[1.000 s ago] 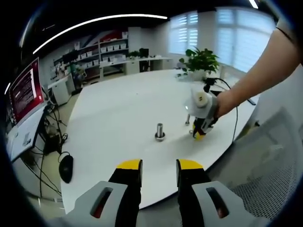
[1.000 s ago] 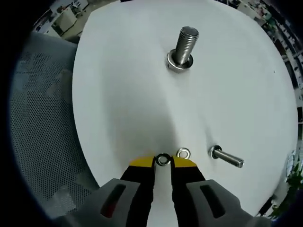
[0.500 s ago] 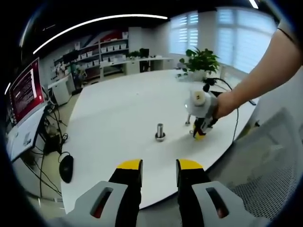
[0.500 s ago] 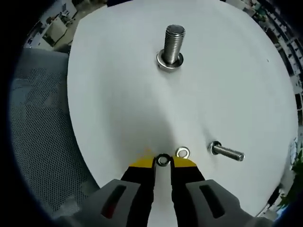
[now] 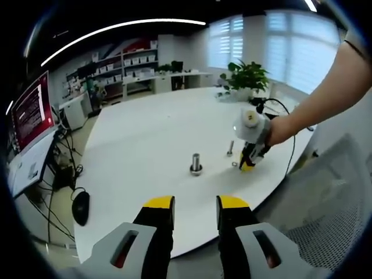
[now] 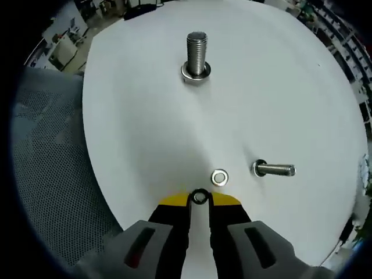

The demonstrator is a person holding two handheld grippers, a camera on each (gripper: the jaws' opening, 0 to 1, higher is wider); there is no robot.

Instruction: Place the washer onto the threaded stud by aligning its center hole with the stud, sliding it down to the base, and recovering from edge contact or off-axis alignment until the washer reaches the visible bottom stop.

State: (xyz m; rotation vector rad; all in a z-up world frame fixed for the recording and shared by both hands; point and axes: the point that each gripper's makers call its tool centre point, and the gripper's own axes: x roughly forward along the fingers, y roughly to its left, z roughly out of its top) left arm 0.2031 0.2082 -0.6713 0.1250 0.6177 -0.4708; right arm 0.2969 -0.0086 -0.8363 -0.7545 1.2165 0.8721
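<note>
Left gripper view far across table (image 5: 145, 133); right gripper view close above, shared stud (image 6: 196, 55).

Bright, even light from windows (image 5: 279, 46) + ceiling strip light (image 5: 116, 26); soft shadows on table (image 6: 279, 87); fisheye bends edges.

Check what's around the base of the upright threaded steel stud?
A metal ring circles the upright threaded steel stud at the white table. Washer or fixed flange: cannot tell.

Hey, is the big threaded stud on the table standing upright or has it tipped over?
Upright. The threaded stud stands on end on the white table, threads up, with a ring at its base. A smaller bolt lies on its side nearby.
</note>
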